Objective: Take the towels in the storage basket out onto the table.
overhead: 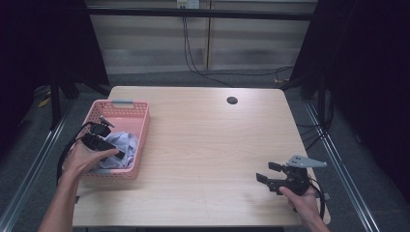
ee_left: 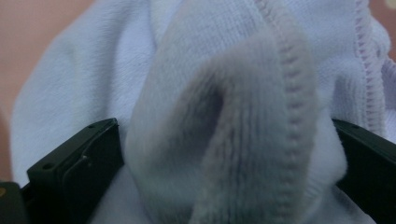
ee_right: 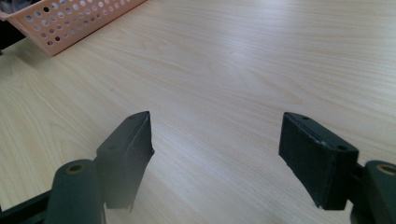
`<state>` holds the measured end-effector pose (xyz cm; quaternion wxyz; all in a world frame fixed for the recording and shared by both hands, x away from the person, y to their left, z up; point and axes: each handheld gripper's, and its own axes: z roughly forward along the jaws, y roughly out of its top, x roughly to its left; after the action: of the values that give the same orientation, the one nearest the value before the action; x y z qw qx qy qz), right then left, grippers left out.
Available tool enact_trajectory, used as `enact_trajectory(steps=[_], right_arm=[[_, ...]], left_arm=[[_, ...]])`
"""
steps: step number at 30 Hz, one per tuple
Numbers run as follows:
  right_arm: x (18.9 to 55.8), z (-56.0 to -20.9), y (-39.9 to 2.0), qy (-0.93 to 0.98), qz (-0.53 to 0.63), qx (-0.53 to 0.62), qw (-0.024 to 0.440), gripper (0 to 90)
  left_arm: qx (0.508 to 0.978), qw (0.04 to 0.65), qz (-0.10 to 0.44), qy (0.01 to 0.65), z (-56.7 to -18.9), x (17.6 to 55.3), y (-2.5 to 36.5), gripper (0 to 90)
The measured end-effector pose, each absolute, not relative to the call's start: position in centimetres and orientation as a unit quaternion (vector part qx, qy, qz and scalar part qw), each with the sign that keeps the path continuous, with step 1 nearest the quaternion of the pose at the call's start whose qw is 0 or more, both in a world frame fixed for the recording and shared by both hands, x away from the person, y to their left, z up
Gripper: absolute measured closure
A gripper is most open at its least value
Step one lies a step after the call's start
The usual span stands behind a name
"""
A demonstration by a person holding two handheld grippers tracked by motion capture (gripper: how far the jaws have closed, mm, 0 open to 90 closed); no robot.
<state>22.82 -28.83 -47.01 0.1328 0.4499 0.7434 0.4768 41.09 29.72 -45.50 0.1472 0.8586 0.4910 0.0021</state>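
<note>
A pale lilac-white knitted cloth [overhead: 124, 141] lies bunched in a pink perforated basket [overhead: 145, 123] at the table's left. My left gripper [overhead: 115, 153] reaches down into the basket onto the cloth. In the left gripper view a thick fold of the cloth [ee_left: 224, 93] with a stitched hem stands between the wide-set jaws of the left gripper [ee_left: 224, 128], touching both, and I see no squeeze. My right gripper [overhead: 267, 172] rests low near the table's front right, open, with bare wood between its jaws. The right gripper view has the right gripper [ee_right: 217, 126] pointing across the table toward a corner of the basket [ee_right: 70, 23].
The light wooden table [overhead: 208, 140] has a dark round cable hole [overhead: 232, 100] near its far edge. Black cables run down the wall behind. Metal rails flank the table on both sides, over a grey floor.
</note>
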Motion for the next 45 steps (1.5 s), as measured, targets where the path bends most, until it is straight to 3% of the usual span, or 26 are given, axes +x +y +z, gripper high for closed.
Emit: enact_trajectory(steps=[12, 15, 19, 24, 29, 45], right_arm=[[22.9, -47.1, -28.5, 0.751, 0.472, 0.444, 0.124, 25.4], [22.9, -47.1, -28.5, 0.753, 0.471, 0.443, 0.124, 25.3], [22.8, -47.1, -28.5, 0.754, 0.469, 0.444, 0.124, 25.4], [22.9, -47.1, -28.5, 0.755, 0.467, 0.444, 0.124, 25.3], [22.9, -47.1, -28.5, 0.755, 0.465, 0.445, 0.126, 25.2], [22.9, -47.1, -28.6, 0.754, 0.462, 0.449, 0.126, 24.9]], left_arm=[[0.866, 0.126, -0.036, 0.483, -46.6, 42.0, 29.1, 0.6], [0.865, 0.134, -0.039, 0.482, -46.5, 41.9, 29.1, 14.6], [0.871, 0.155, -0.047, 0.464, -45.9, 41.5, 29.0, 43.8], [0.876, 0.159, -0.041, 0.453, -45.7, 41.2, 28.6, 53.6], [0.875, 0.163, -0.029, 0.455, -45.5, 40.9, 28.6, 58.3], [0.846, 0.219, 0.013, 0.485, -44.4, 40.4, 30.3, 59.0]])
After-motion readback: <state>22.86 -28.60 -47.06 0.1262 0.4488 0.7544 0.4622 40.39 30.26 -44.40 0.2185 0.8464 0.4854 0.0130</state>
